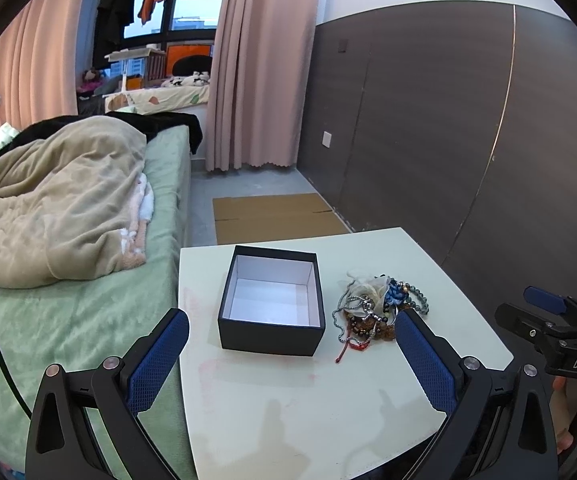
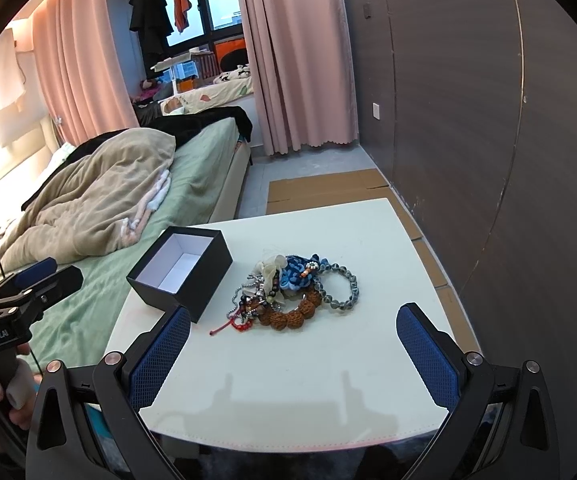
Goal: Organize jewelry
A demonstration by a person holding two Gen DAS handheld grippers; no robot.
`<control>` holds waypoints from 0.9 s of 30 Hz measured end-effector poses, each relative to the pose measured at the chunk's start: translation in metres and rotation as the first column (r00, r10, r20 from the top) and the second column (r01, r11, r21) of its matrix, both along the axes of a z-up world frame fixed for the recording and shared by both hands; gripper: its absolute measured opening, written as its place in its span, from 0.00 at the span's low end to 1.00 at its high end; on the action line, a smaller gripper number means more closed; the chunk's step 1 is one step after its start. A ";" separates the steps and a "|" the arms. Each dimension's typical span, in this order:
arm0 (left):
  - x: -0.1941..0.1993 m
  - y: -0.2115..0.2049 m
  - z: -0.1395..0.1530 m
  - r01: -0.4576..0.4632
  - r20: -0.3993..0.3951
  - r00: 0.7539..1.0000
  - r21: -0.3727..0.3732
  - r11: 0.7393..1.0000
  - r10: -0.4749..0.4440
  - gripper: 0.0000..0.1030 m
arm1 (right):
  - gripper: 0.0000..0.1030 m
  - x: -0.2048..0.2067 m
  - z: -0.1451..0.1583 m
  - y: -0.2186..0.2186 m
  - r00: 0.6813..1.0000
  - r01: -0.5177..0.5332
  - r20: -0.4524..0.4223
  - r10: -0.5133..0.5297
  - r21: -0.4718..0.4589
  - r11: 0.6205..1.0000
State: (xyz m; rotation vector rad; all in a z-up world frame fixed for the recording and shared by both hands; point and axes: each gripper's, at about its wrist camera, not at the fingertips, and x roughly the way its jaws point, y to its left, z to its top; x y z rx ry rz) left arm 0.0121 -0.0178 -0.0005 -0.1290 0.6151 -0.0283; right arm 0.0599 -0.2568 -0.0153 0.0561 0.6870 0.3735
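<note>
An open black box (image 1: pixel 272 304) with a white, empty inside stands on the white table (image 1: pixel 308 400); it also shows in the right wrist view (image 2: pixel 180 272). A tangled pile of bracelets and necklaces (image 1: pixel 376 310) lies right of it, seen in the right wrist view (image 2: pixel 292 294) with brown beads, a grey bead bracelet, a blue knot and a red cord. My left gripper (image 1: pixel 292 332) is open and empty, just short of the box. My right gripper (image 2: pixel 292 330) is open and empty, in front of the pile.
A bed (image 1: pixel 68 248) with a beige blanket runs along the table's left side. A dark panelled wall (image 1: pixel 468 140) stands on the right. Flat cardboard (image 1: pixel 276 216) lies on the floor beyond the table. Pink curtains (image 1: pixel 260 60) hang at the back.
</note>
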 end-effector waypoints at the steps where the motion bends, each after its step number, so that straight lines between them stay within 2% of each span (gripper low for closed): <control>1: 0.000 0.000 0.000 0.000 -0.001 1.000 0.000 1.000 0.000 1.00 | 1.00 0.000 0.000 0.000 1.000 0.001 -0.001 -0.001 0.002 1.000; 11: 0.003 -0.004 0.000 0.002 0.004 1.000 -0.011 1.000 -0.002 1.00 | 1.00 0.000 0.000 -0.004 1.000 0.008 -0.003 -0.008 0.003 1.000; 22: 0.028 -0.022 -0.004 0.055 -0.008 0.998 -0.037 0.998 -0.055 0.99 | 1.00 0.021 0.000 -0.036 0.994 0.101 -0.036 -0.099 0.060 0.993; 27: 0.045 -0.038 -0.013 0.104 -0.036 0.994 -0.041 0.994 -0.106 0.88 | 1.00 0.034 -0.005 -0.056 0.991 0.116 -0.084 -0.107 0.119 0.986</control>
